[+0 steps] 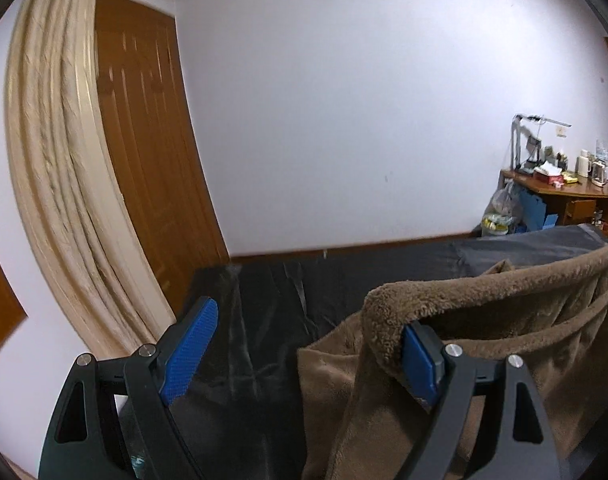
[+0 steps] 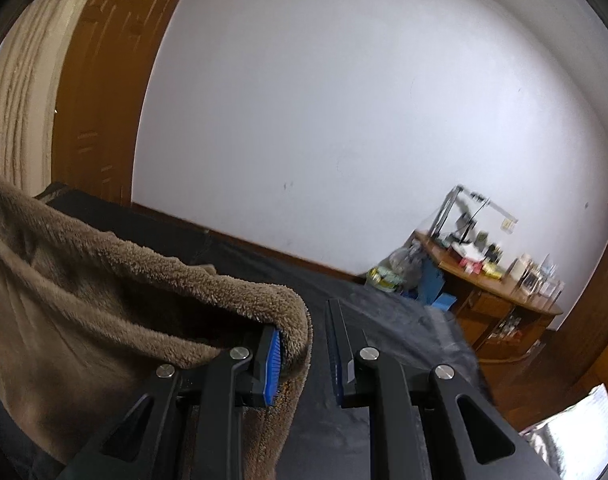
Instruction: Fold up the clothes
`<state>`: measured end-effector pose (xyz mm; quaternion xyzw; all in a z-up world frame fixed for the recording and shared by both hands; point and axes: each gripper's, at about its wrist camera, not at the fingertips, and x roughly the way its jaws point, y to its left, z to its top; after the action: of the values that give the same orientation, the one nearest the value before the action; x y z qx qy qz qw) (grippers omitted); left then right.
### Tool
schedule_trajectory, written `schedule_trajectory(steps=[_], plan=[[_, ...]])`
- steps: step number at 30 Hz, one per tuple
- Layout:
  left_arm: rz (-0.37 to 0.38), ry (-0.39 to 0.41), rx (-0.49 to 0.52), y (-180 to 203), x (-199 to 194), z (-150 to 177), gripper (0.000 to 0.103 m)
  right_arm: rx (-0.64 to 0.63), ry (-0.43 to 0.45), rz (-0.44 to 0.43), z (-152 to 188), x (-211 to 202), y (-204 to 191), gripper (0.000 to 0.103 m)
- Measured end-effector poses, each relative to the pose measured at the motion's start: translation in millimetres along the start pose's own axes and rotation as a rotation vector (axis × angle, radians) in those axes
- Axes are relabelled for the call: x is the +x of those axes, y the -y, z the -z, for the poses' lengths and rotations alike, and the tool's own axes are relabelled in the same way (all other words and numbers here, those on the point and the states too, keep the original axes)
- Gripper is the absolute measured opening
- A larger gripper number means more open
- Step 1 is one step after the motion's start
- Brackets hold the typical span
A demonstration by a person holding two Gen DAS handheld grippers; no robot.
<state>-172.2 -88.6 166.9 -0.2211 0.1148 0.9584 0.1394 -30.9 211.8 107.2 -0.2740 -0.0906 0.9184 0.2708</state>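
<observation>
A brown fleece garment (image 1: 483, 320) hangs stretched between my two grippers above a dark cloth-covered surface (image 1: 264, 312). My left gripper (image 1: 304, 348) is open; the garment's corner is draped over its right finger (image 1: 421, 364), and the left finger (image 1: 190, 344) is bare. In the right wrist view the same garment (image 2: 104, 280) is draped over the left finger (image 2: 272, 360) of my right gripper (image 2: 304, 344), which is open. Its right finger (image 2: 335, 344) is bare. Neither gripper pinches the cloth.
A white wall (image 1: 363, 100) lies ahead, with a wooden door (image 1: 152, 140) and a beige curtain (image 1: 52, 160) to the left. A cluttered wooden desk (image 2: 495, 292) and bags (image 2: 399, 268) stand at the right, past the dark surface (image 2: 383, 312).
</observation>
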Motion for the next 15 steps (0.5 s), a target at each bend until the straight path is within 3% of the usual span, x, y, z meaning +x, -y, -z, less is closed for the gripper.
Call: schedule_trajectory(steps=[11,15], plan=[[0.060,-0.303,0.054,25,110,39,0.090,-0.025,-0.241,-0.102,31,111,-21,0.019],[0.173,-0.339,0.041,23,121,41,0.092,-0.004,-0.297,-0.200,38,136,-20,0.025]])
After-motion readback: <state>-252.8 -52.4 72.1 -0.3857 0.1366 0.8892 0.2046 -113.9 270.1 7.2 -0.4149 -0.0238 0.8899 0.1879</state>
